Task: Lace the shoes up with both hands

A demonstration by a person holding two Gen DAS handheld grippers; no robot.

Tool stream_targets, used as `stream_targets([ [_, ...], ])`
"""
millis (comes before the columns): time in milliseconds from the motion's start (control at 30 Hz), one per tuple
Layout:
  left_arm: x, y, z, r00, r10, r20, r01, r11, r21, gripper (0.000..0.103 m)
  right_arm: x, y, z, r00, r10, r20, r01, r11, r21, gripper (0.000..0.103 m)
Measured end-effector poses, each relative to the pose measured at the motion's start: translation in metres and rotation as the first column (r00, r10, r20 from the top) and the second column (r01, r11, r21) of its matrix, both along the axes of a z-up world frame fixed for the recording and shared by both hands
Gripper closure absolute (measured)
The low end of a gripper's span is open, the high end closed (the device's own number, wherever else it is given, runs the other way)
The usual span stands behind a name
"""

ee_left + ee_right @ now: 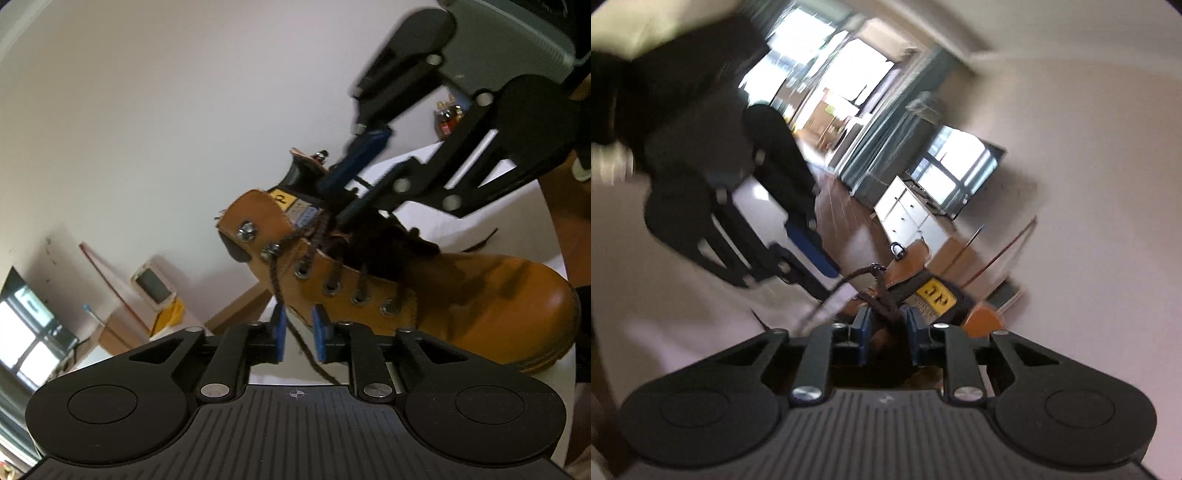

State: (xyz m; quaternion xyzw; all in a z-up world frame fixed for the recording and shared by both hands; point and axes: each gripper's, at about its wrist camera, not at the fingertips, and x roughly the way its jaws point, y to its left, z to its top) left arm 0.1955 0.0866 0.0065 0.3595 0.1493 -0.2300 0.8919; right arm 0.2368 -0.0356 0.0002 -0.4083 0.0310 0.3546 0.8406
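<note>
1. Boot (461,295): tan leather, lying on the white worktop (454,230), ankle opening towards the left claw and toe away to the right. The lower eyelets (331,286) are already threaded. The metal studs (245,232) on the collar look like the next points to catch.
2. Lace (275,280): one brown strand drops from the collar and runs loose between the left pads. More strands bunch over the tongue, where the other tool is working.
3. Left claw (300,334): released, its blue pads standing apart on either side of the strand without pinching it. It should probably pinch well up the strand, near the stud, so little slack hangs free.
4. Right claw (888,328): jaws narrowly apart around the strands at the tongue. Blur hides whether the pads are biting, so I cannot tell if it grips.
5. Advice: single out one strand rather than the bunch, and keep it taut against the other hand. Steady the boot, since a hard tug may drag it.
</note>
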Motion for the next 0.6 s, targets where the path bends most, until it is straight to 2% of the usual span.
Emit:
stream_targets([
  [133,0.009,0.001,-0.002,1.000,0.010,0.007,-0.010,1.000,-0.029,0.077,-0.006,0.015,-0.021,0.990,0.020,0.138,0.004,0.985,-0.173,0.084],
  [200,0.013,0.002,-0.001,1.000,0.011,0.009,-0.011,0.999,-0.050,0.077,-0.008,0.021,-0.030,0.982,0.033,0.186,0.009,0.975,-0.223,0.090],
  [233,0.015,0.003,0.000,1.000,0.011,0.009,-0.010,0.998,-0.062,0.076,-0.008,0.022,-0.034,0.978,0.036,0.204,0.013,0.973,-0.232,0.097],
  [267,0.019,0.002,0.001,1.000,0.009,0.006,-0.008,0.997,-0.074,0.075,-0.008,0.023,-0.038,0.974,0.038,0.223,0.017,0.970,-0.242,0.098],
  [400,0.023,0.004,0.001,1.000,0.004,0.000,-0.004,0.998,-0.064,0.076,-0.008,0.022,-0.049,0.973,0.028,0.227,0.031,0.968,-0.249,0.100],
  [433,0.023,0.004,0.001,1.000,0.003,-0.001,-0.004,0.998,-0.063,0.080,-0.008,0.021,-0.050,0.973,0.025,0.231,0.034,0.968,-0.247,0.100],
  [467,0.024,0.004,0.000,1.000,0.001,-0.008,-0.001,0.998,-0.060,0.093,-0.008,0.019,-0.051,0.969,0.026,0.244,0.036,0.969,-0.245,0.101],
  [500,0.025,0.003,-0.001,1.000,0.000,-0.011,-0.001,0.998,-0.057,0.097,-0.009,0.018,-0.051,0.967,0.021,0.253,0.042,0.970,-0.240,0.101],
  [600,0.026,0.002,-0.004,1.000,-0.002,-0.014,0.002,0.999,-0.054,0.099,-0.001,0.010,-0.041,0.965,-0.049,0.259,0.096,0.981,-0.170,0.103],
])
